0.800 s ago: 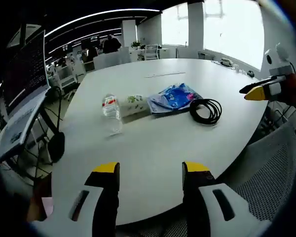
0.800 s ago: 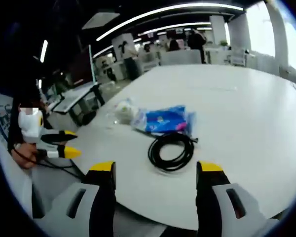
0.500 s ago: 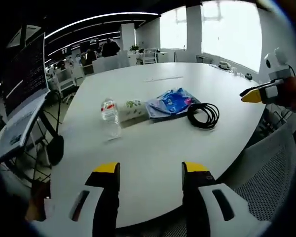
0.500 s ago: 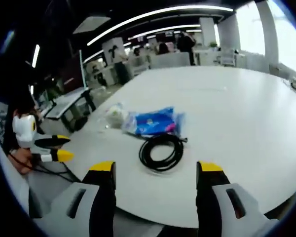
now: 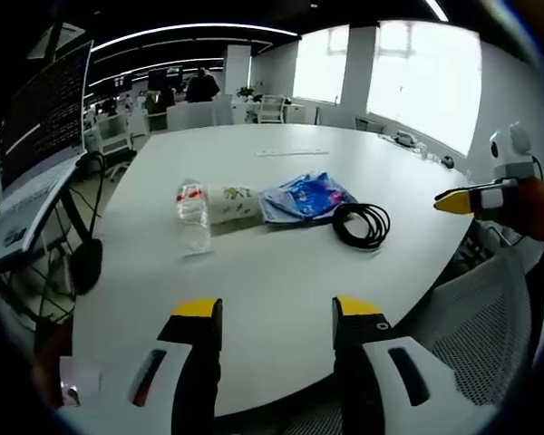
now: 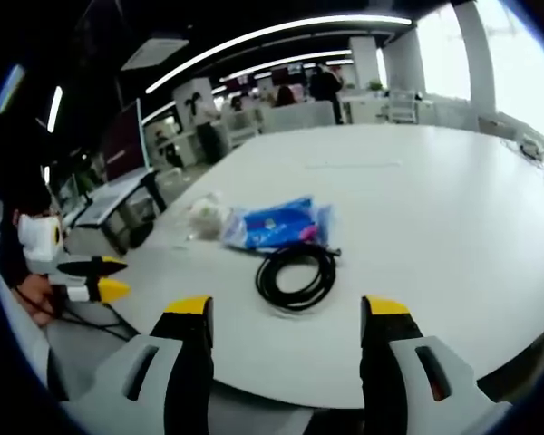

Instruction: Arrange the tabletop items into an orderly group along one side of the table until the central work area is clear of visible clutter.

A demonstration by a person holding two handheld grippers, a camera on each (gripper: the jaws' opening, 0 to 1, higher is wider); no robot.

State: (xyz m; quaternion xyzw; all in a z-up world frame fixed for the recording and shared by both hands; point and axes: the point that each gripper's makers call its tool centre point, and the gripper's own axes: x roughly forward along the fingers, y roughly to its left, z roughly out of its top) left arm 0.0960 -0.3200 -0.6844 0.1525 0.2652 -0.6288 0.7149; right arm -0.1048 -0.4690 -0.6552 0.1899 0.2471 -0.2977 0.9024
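Jaws of the left gripper (image 5: 275, 313) nearest in the left gripper view, yellow-tipped, spread wide and gripping nothing, held over the near edge of the white table (image 5: 281, 272). Likewise wide and unloaded in the right gripper view: the right gripper (image 6: 288, 313), low over the same table (image 6: 453, 227).

Just past the near edge, seen from the right gripper view: a coiled black cable (image 6: 295, 276), lying flat. Touching its far side, a blue plastic pack (image 6: 276, 224) with a pink patch at one corner; print on it too small to read. Beyond that, a pale crumpled shape (image 6: 206, 216), blurred here.

From the left gripper view, the same row across the middle of the table: a clear plastic bottle (image 5: 192, 213) on its side with a red-and-white label, lettering unreadable; against it a white packet (image 5: 231, 202) with green print, also unreadable; then the blue plastic pack (image 5: 299, 196); then the coiled black cable (image 5: 361, 224) at the end of the row, touching the pack.

At the right rim of the left gripper view, the right gripper (image 5: 467, 200), held in a hand off the table's edge above a mesh chair (image 5: 471, 335). At the left of the right gripper view, the left gripper (image 6: 100, 279), tips apart.

Farther off, a monitor (image 5: 41, 118) beside the table, desks, chairs and bright windows (image 5: 422, 77).
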